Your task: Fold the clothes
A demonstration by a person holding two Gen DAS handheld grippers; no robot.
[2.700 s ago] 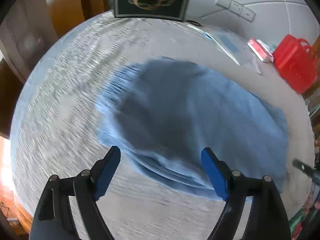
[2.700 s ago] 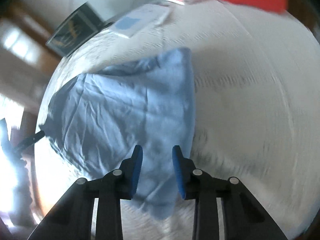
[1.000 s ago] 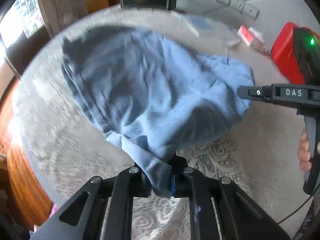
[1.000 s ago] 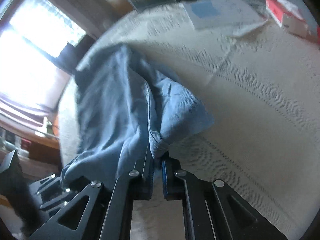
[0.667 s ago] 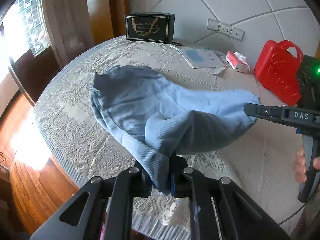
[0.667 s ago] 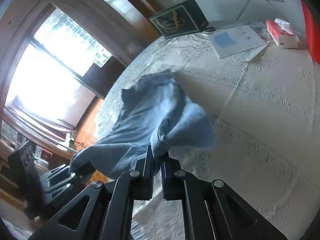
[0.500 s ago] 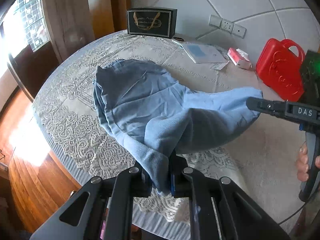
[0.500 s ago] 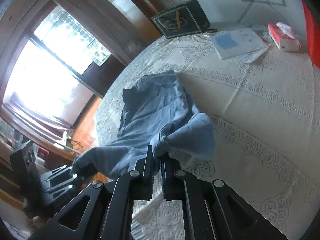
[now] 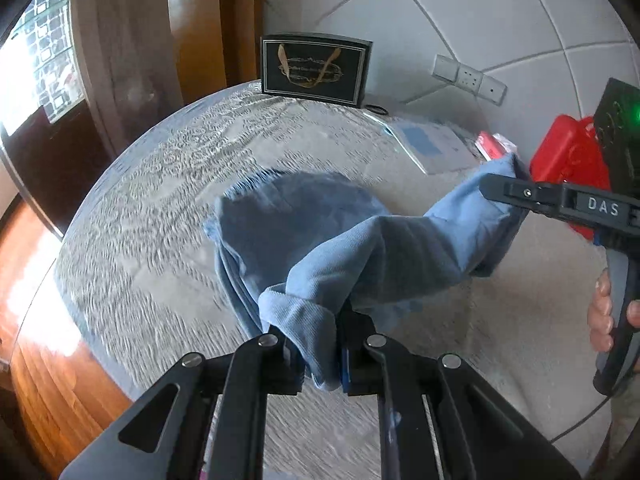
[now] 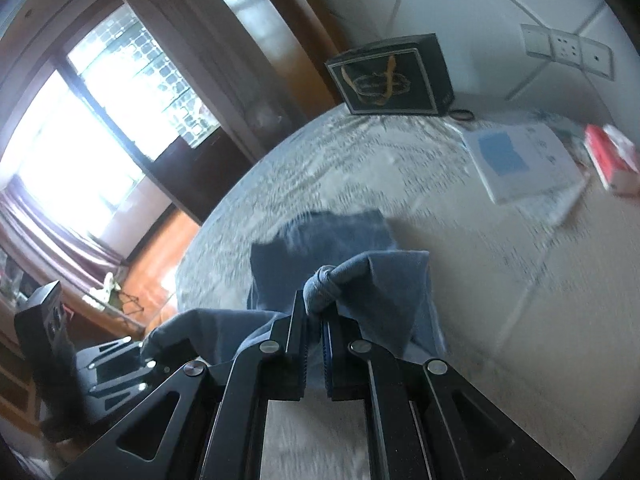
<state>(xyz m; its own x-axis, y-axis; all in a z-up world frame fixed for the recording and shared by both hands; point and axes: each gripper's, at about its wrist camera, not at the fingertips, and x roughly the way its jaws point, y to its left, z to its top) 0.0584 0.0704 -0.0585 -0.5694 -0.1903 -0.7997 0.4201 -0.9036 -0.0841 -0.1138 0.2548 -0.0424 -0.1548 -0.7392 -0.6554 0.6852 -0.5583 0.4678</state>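
- Left tool (image 9: pixel 320 354) clenched on a bunched edge of the blue garment (image 9: pixel 304 216), cloth pinched between the pads.
- Right tool (image 10: pixel 314 322) clenched on another rolled edge of the same garment, seen at the right of the left wrist view gripping the far corner.
- Garment slung between both tools, its middle sagging onto the lace-covered surface (image 9: pixel 160 184).
- Behind: dark gift bag (image 9: pixel 314 68), booklet (image 10: pixel 520 160), red case (image 9: pixel 568 160).
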